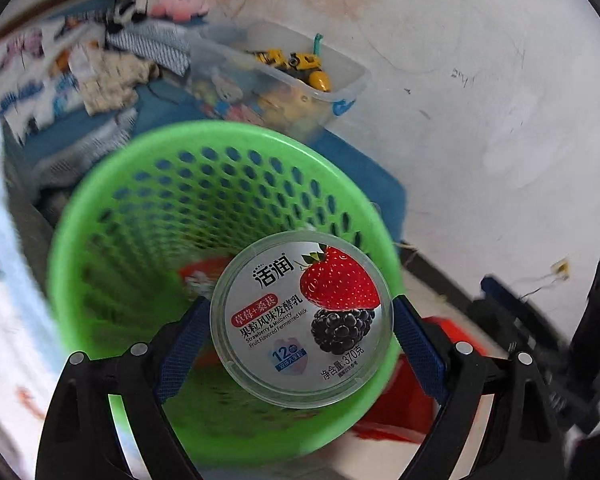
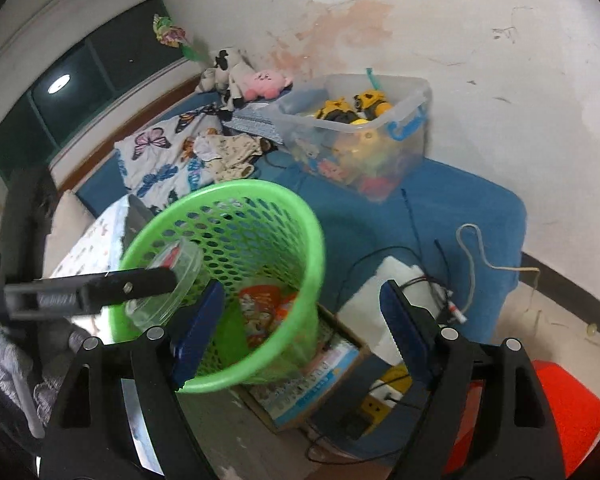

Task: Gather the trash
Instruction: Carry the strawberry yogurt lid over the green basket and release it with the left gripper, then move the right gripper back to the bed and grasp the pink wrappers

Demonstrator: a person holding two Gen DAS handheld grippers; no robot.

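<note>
Yogurt tub: clear plastic, foil lid printed with strawberry and mulberry, lid facing the left wrist camera; clamped across its width between the blue pads, held over the mouth of the basket, near the rim closest to the camera.
Left gripper: spread wide but closed on the yogurt tub, pads pressing both sides; in the right wrist view, reaching in from the left edge over the basket's left rim with the tub tilted.
Right gripper: parted fairly wide, nothing between the pads; hanging just outside the basket's near rim.
Green basket: perforated plastic waste basket, upright, standing beside the blue mattress edge.
Already in the basket: a red printed snack wrapper lying at the bottom; nothing else made out for certain.
Done so far: at least one piece of trash inside; tub carried to the basket opening.
Left to do: release the tub so it drops in; judged to be the very next step.
Possibly still to collect: white paper-like wad and cardboard box on the floor by the basket's right side; cannot tell whether these count as trash.
Not trash, by the look: clear toy bin on the blue mattress near the wall.
Progress estimate: partway, second item nearly deposited.
</note>
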